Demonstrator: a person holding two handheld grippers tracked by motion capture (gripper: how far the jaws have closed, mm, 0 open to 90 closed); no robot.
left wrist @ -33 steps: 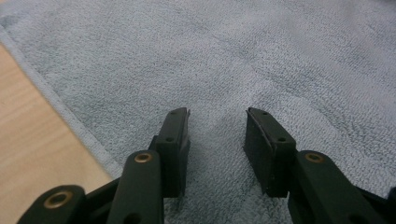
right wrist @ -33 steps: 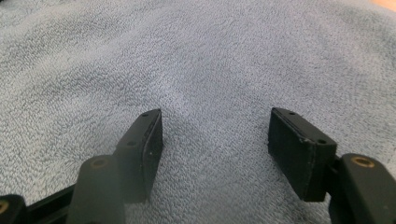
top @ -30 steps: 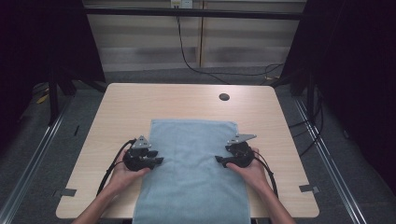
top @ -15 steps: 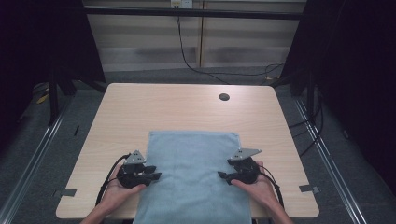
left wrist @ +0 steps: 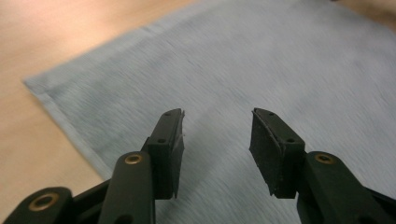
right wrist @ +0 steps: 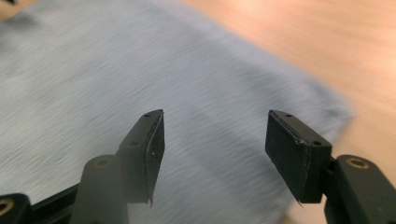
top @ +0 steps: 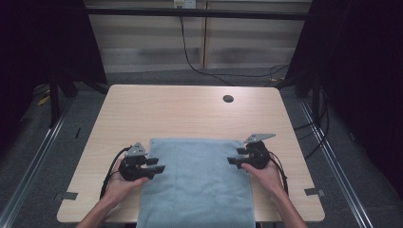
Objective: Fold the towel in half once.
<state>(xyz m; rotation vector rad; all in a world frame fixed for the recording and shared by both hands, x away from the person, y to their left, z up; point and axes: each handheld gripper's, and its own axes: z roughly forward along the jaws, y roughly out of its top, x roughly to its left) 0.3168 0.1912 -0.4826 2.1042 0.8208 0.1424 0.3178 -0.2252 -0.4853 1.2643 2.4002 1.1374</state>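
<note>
On the near half of the pale wooden tabletop (top: 180, 114) lies a flat, light blue rectangular cloth towel (top: 195, 180), its near edge hanging over the tabletop's front edge and its far edge running straight across between the two hands. Both forearms come in from the bottom of the high view, angled slightly outward, each hand wrapped around the body of its tool. The left hand-held gripper (top: 158, 165) sits at the towel's left edge near the far left corner, jaws pointing inward over the cloth; its jaws have just been opening, and in the left gripper view (left wrist: 217, 140) they stand apart above the blue fabric with nothing pinched between the pads. The right hand-held gripper (top: 233, 160) mirrors it at the right edge, pointing inward, jaws spread wide in the right gripper view (right wrist: 212, 149) over the towel's corner area, apparently just clear of the cloth, though blur makes contact hard to judge
</note>
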